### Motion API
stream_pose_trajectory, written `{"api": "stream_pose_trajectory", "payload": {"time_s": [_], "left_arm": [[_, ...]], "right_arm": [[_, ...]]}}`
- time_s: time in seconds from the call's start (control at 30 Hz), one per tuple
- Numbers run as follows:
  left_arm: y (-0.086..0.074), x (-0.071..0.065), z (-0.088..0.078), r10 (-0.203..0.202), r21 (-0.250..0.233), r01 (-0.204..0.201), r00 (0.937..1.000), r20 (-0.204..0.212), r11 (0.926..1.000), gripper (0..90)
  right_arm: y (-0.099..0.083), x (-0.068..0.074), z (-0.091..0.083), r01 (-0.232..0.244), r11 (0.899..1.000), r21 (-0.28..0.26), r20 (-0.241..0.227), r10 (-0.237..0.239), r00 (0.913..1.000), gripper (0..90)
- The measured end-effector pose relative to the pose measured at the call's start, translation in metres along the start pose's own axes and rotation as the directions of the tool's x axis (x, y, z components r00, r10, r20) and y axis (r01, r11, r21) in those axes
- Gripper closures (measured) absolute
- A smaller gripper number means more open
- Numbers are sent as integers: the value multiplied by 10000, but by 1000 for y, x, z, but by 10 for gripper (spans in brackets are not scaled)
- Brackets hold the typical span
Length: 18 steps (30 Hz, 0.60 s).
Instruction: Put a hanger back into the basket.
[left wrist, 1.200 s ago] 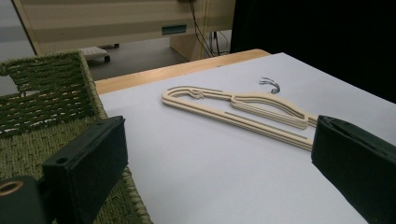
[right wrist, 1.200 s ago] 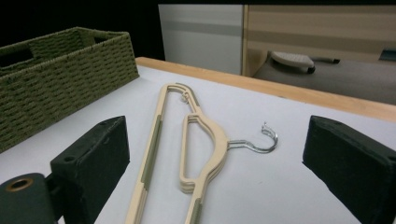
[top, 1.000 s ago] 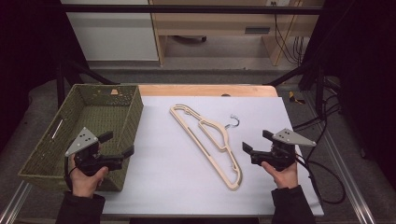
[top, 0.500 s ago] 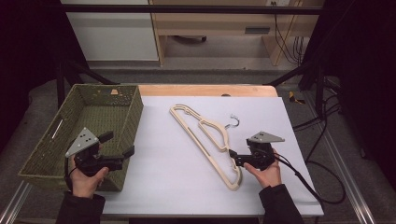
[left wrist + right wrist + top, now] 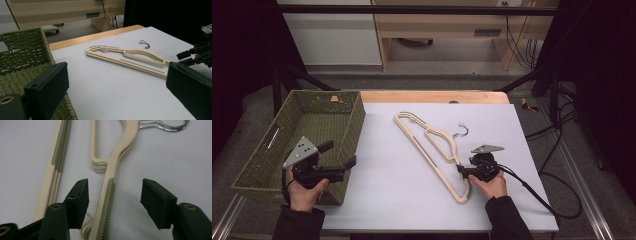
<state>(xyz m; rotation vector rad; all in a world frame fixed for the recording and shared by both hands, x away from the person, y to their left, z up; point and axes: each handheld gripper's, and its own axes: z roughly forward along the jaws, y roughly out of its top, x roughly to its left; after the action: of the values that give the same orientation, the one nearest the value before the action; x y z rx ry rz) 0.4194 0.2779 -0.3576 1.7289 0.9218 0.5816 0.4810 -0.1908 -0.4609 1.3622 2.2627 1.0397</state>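
Observation:
A stack of cream plastic hangers point(image 5: 432, 136) with metal hooks point(image 5: 462, 131) lies diagonally on the white table point(image 5: 387, 185). My right gripper point(image 5: 460, 171) is low over their near end. In the right gripper view the right gripper point(image 5: 115, 185) straddles one ribbed hanger arm point(image 5: 120, 150). Its jaws have just been closing, and a gap remains on both sides of the arm. My left gripper point(image 5: 339, 153) hovers open over the near right corner of the green basket point(image 5: 357, 120), nothing between its fingers. In the left gripper view the left gripper point(image 5: 117, 67) faces the hangers point(image 5: 130, 53).
The woven basket point(image 5: 25, 52) stands at the table's left and looks bare inside. A wooden strip point(image 5: 437, 96) runs along the table's far edge. The right gripper's cable point(image 5: 532, 192) trails off to the near right. Shelving and cables stand beyond the table.
My right gripper has come down and leftward from beside the hangers onto their near end, and its jaws have narrowed around one hanger arm. The left gripper has stayed put.

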Motion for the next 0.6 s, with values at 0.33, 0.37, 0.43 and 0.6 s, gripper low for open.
{"api": "stream_pose_trajectory", "payload": {"time_s": [0.33,0.37,0.43,0.6], "left_arm": [[0,0,1,-1,24,1,10000,-10,10000,49],[0,0,1,-7,24,7,10000,-6,10000,49],[0,0,1,8,20,-8,10000,-7,10000,50],[-1,0,2,-40,27,40,10000,1,10000,51]], "right_arm": [[0,-3,14,-422,9962,760,-291,445,9986,601],[0,-2,15,-561,9949,841,-380,594,9975,622],[0,-3,16,-676,9937,889,-480,721,9962,658],[1,-3,16,-970,9903,996,-663,1039,9924,732]]}}
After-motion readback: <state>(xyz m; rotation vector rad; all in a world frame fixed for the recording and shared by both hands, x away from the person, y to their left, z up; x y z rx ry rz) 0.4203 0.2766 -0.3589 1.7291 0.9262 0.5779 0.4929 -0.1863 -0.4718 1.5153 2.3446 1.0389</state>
